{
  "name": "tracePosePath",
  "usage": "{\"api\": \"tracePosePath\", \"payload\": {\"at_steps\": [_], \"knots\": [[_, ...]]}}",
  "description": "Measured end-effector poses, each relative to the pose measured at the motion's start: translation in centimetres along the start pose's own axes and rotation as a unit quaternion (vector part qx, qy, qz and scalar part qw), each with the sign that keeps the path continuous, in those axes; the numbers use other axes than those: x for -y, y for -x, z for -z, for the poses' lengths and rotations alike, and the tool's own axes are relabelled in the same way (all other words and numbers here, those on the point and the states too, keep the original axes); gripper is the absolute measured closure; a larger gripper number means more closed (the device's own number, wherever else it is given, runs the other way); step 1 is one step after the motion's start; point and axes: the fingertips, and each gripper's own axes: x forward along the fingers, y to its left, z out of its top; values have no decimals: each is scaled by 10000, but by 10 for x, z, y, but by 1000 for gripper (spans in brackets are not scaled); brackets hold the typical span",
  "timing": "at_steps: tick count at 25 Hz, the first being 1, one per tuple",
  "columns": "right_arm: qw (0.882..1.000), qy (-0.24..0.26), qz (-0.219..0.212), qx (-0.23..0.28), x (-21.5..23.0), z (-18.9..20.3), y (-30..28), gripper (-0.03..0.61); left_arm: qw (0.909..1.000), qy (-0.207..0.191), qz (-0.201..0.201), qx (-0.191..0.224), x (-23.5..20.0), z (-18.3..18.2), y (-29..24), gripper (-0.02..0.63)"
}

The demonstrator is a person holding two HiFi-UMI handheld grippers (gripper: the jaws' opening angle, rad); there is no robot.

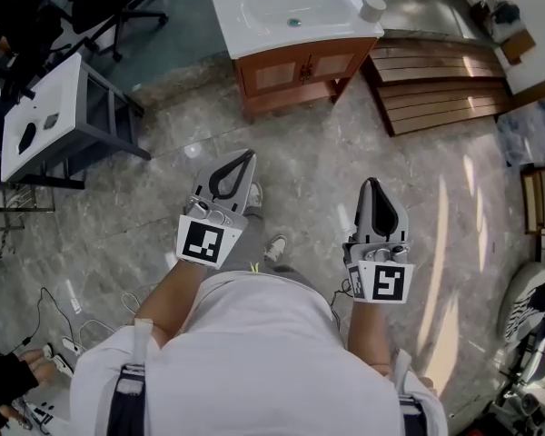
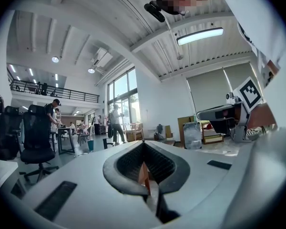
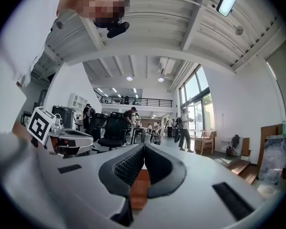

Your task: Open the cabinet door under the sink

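The sink cabinet (image 1: 300,69) stands at the top middle of the head view: a white basin (image 1: 295,12) over a brown wooden base with two closed doors. Both grippers are held out level over the marble floor, well short of the cabinet. My left gripper (image 1: 250,154) is shut with its tips together and nothing between them. My right gripper (image 1: 371,182) is likewise shut and empty. In the left gripper view the jaws (image 2: 143,145) meet at a point, and the right gripper view shows the same (image 3: 144,147). Brown wood shows through the gap behind each pair of pads.
A white table on a grey frame (image 1: 45,116) stands at the left, with office chairs (image 1: 118,7) behind it. Wooden slats (image 1: 436,84) lie right of the cabinet. A white cup (image 1: 372,7) sits on the basin's corner. Cables (image 1: 64,334) trail on the floor at lower left.
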Motion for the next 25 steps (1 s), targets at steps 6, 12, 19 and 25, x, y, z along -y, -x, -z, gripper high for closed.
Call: {"api": "tracePosePath", "payload": {"at_steps": [6, 12, 19, 25], "knots": [[9998, 85, 120, -123, 24, 6, -54, 546, 9998, 140, 151, 15, -29, 11, -55, 601], [9992, 276, 55, -289, 40, -2, -152, 546, 9995, 300, 108, -6, -101, 29, -128, 601], [9983, 532, 173, -163, 43, -33, -249, 546, 9990, 327, 298, 114, -176, 36, -202, 601], [9980, 360, 433, -284, 59, -26, -284, 546, 9979, 353, 545, -30, -201, 53, -250, 601]]}}
